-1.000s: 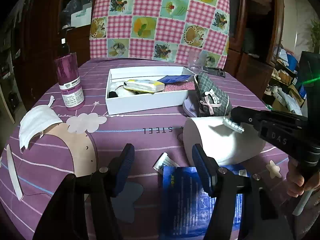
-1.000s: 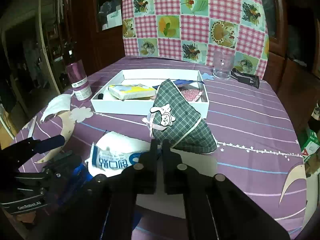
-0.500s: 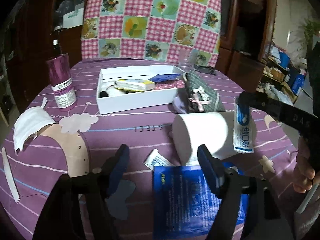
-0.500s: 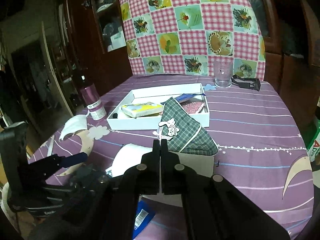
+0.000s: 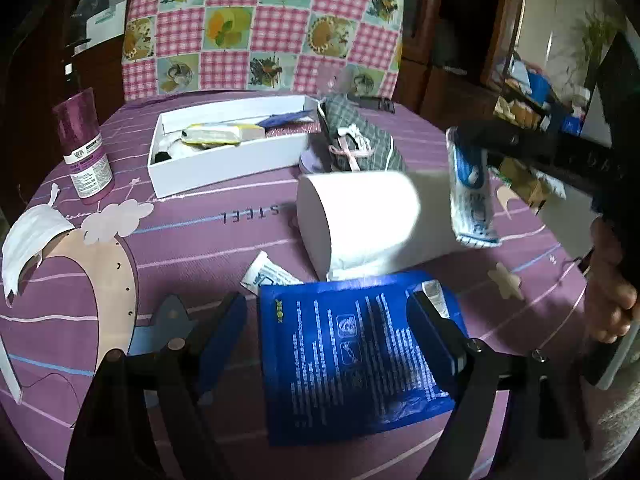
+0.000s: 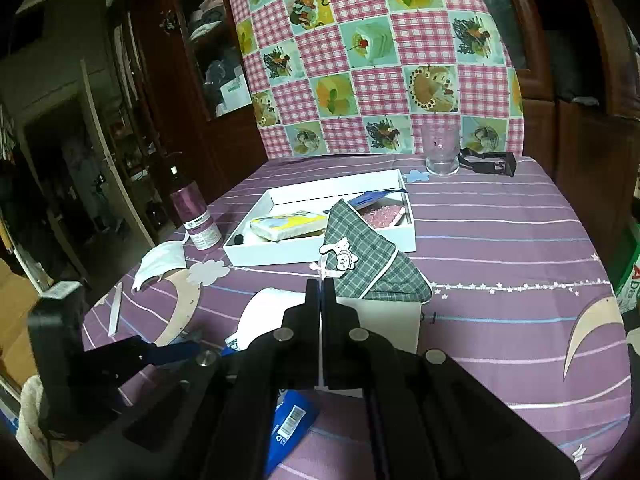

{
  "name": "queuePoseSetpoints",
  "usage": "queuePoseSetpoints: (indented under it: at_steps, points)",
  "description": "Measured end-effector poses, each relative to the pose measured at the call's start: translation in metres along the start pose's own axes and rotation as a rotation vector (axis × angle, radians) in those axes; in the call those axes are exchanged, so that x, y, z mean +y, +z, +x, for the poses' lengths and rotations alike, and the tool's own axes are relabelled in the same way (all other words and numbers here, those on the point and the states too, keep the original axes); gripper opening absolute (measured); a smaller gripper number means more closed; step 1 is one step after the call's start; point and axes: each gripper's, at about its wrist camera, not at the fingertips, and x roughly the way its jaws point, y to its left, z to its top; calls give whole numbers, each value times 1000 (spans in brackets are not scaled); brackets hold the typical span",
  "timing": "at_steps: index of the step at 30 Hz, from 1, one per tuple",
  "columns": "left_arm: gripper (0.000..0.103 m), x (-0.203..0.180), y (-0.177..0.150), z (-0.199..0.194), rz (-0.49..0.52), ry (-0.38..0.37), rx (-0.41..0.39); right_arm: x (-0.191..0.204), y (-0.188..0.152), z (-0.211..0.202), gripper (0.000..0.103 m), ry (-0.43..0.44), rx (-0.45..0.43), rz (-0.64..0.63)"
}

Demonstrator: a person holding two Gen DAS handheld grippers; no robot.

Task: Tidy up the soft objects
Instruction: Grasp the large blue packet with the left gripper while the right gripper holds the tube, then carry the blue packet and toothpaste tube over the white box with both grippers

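**Packet lifted, several soft things waiting**

The right gripper (image 6: pixel 322 292) is pinching a white-and-blue packet (image 5: pixel 472 196) in the air. The left gripper (image 5: pixel 324 320), fingers spread, is straddling a blue pouch (image 5: pixel 348 356). Ahead, the white box (image 6: pixel 320 252) is holding a yellow pack and pink pad; the plaid pouch (image 6: pixel 372 264) and mask (image 5: pixel 28 240) are lying outside it.

The right gripper (image 5: pixel 466 148) is holding a blue-white packet (image 5: pixel 472 196) above the white roll (image 5: pixel 360 220); left fingers (image 5: pixel 224 332) are straddling a blue pouch (image 5: pixel 352 360).

Dark wooden cabinets (image 6: pixel 168 80), checkered chair cover (image 6: pixel 380 60)
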Motion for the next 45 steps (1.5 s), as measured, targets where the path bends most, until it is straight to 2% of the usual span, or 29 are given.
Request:
queuePoseSetpoints:
  at_steps: [4, 10, 12, 16, 26, 28, 30, 35, 37, 39, 43, 45]
  points:
    - [84, -6, -2, 4, 29, -11, 27, -2, -1, -2, 1, -4, 3, 18]
    - [93, -14, -7, 18, 66, -40, 116, -8, -2, -5, 1, -2, 1, 46]
    - [103, -20, -9, 24, 89, -39, 150, -10, -1, -5, 1, 0, 3, 50]
    - [103, -31, -11, 27, 138, -6, 173, -11, -1, -5, 1, 5, 7, 61]
    - [103, -39, -9, 31, 166, 24, 212, -13, -2, -5, 1, -5, 21, 71]
    - [99, -40, -9, 30, 172, 19, 211, -14, -1, -5, 1, -5, 21, 72]
    - [87, -43, -9, 27, 185, 5, 202, -14, -2, -5, 1, -8, 19, 71]
    - [77, -51, -14, 21, 212, -4, 179, -17, -2, -4, 1, -7, 22, 76]
    - [69, -54, -15, 18, 223, -9, 167, -17, -1, -4, 1, -8, 21, 73]
    - [55, -54, -15, 16, 222, -4, 150, -17, -2, -4, 1, -9, 20, 71]
    - [33, -45, -11, 11, 189, -12, 121, -17, -1, -4, 1, -8, 21, 73]
    - [16, -37, -9, 10, 162, 3, 111, -16, -1, -4, 1, -8, 20, 73]
